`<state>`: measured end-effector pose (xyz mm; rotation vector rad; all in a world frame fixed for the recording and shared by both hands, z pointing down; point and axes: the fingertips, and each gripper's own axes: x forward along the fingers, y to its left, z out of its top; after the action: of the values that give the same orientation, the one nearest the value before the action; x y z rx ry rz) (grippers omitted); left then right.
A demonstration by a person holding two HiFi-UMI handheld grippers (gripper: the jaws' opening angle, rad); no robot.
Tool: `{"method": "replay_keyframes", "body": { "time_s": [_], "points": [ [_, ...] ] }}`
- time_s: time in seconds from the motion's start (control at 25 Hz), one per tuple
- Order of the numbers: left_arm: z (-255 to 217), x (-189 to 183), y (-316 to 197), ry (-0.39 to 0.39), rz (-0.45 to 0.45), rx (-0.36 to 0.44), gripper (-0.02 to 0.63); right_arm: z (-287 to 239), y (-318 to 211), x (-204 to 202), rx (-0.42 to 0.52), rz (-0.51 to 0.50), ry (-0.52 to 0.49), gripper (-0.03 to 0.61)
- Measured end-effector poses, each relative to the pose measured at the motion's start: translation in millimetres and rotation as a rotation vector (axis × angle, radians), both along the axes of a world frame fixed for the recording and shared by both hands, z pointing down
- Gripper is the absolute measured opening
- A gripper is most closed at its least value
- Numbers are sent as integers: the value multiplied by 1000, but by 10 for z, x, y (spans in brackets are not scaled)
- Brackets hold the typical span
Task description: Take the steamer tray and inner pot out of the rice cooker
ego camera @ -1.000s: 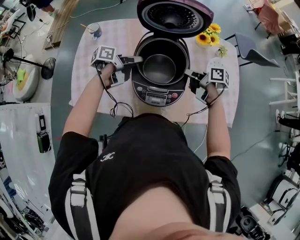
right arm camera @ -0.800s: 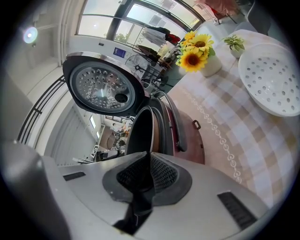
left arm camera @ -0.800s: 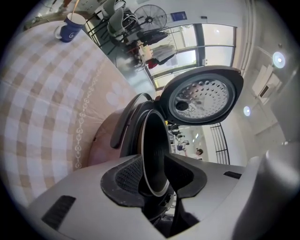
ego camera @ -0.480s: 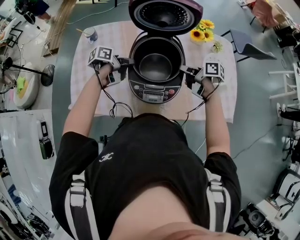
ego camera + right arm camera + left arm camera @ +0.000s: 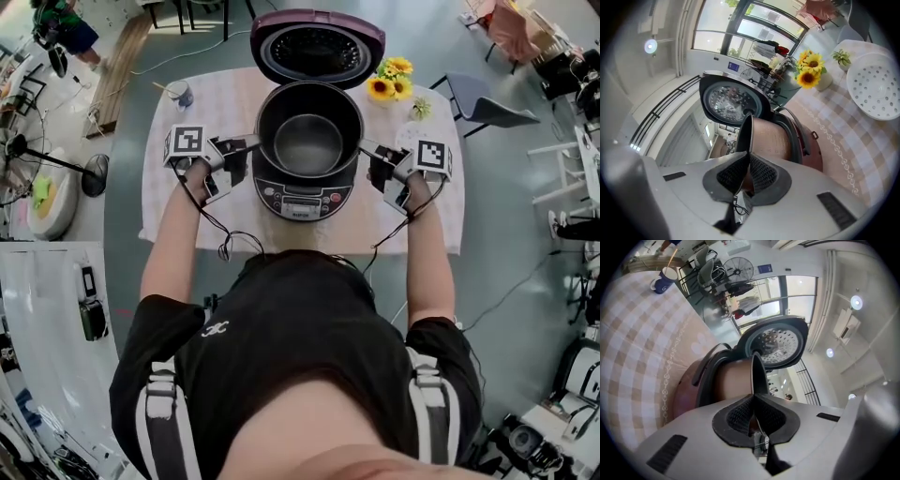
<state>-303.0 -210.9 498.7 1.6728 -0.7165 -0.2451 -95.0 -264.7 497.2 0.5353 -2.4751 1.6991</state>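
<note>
Clamping the inner pot (image 5: 309, 145) rim are left gripper (image 5: 252, 142) and right gripper (image 5: 367, 148).

Brightness: bright and even in all three views.
Sources: ceiling lamps (image 5: 855, 302) and tall windows (image 5: 740, 33).
Glare: lamps and windows burned out white; a dull sheen lay inside the inner pot (image 5: 308, 142).
Shadows: soft and faint on the tablecloth (image 5: 153, 197).
Distortion: strong fisheye; both gripper views had black corners.
Focus: the nearest foreground was soft.

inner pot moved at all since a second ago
Yes. The inner pot has lifted up out of the rice cooker; its rim now hides the cooker's own rim.
</note>
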Motion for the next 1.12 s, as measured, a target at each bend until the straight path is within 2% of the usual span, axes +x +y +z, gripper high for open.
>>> {"method": "replay_keyframes", "body": {
  "time_s": [0.16, 0.32, 0.48, 0.84, 1.12],
  "points": [
    [-490, 117, 29, 97, -10, 123, 11, -440, 94, 114, 57, 1, -61, 20],
    [-863, 285, 164, 129, 11, 209, 12, -789, 255, 288, 99, 35, -136, 21],
    [-1087, 543, 239, 157, 66, 272, 12, -1014, 353, 559, 142, 82, -166, 20],
    [-1025, 1344, 158, 180, 184, 267, 12, -1095, 451, 1376, 210, 209, -132, 21],
    [-898, 2392, 83, 168, 279, 247, 12, -881, 558, 2450, 196, 310, -106, 21]
  ]
}}
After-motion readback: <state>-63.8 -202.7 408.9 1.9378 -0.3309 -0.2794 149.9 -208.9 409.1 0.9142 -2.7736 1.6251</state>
